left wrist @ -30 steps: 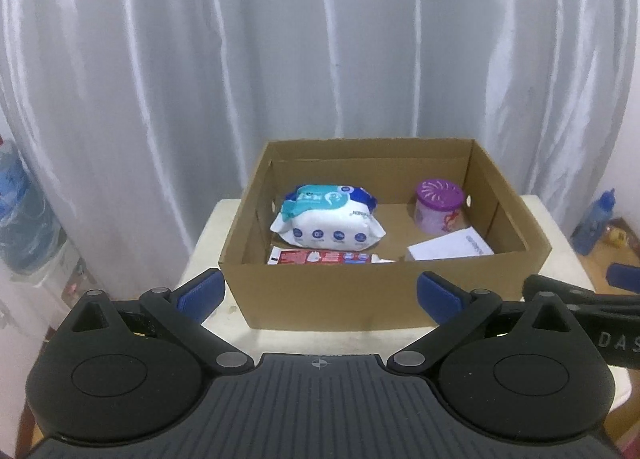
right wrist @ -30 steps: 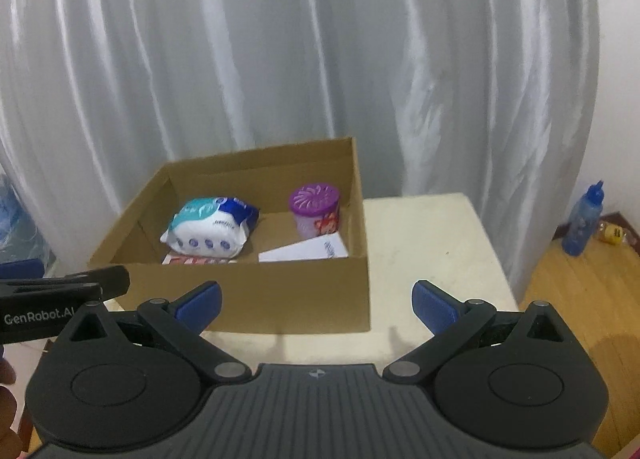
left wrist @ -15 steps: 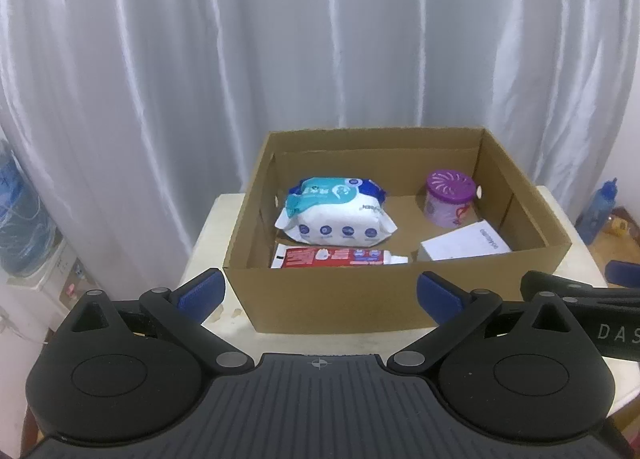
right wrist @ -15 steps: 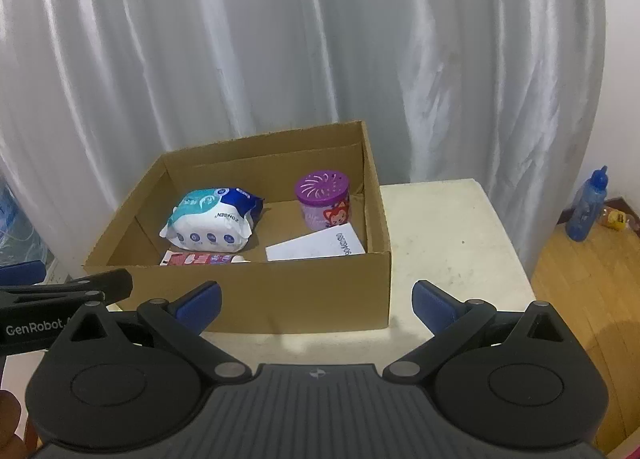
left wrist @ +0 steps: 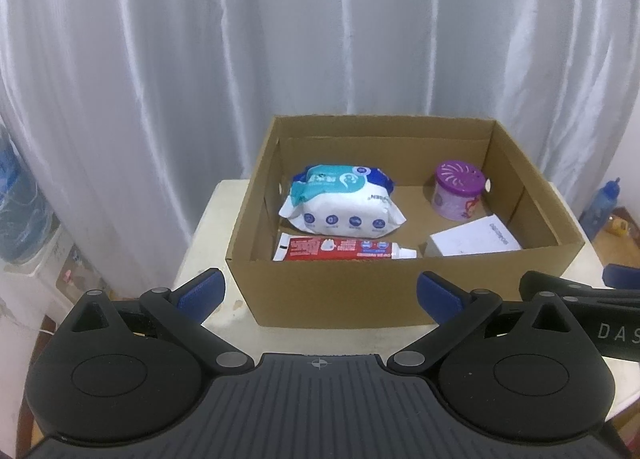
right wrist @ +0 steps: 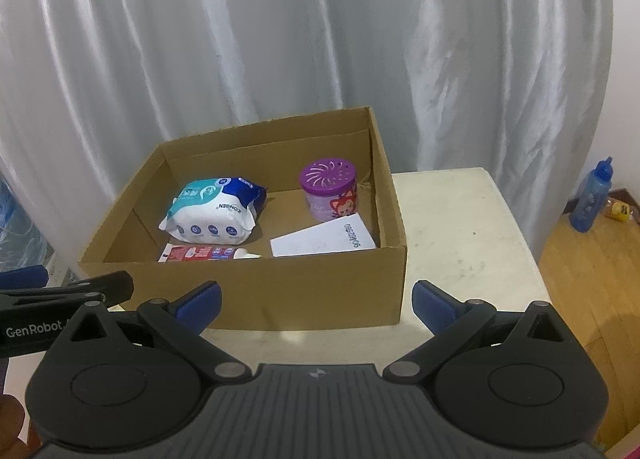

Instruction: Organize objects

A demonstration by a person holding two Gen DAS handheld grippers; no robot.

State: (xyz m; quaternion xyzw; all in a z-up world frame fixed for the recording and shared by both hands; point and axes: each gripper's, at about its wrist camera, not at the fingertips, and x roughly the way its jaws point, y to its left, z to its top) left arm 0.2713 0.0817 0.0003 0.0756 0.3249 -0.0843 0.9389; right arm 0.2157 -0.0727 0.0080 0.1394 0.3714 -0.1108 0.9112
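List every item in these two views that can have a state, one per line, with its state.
cardboard box: open-topped, on the table
wipes pack: flat in the box
toothpaste tube: capped, lying flat
purple air freshener: upright
white carton: lying down
left gripper: open, empty
right gripper: open, empty

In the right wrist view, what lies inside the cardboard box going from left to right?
Red toothpaste tube lying flat at the near left → white and blue wet wipes pack → white rectangular carton → purple round air freshener jar nearest the box's right wall.
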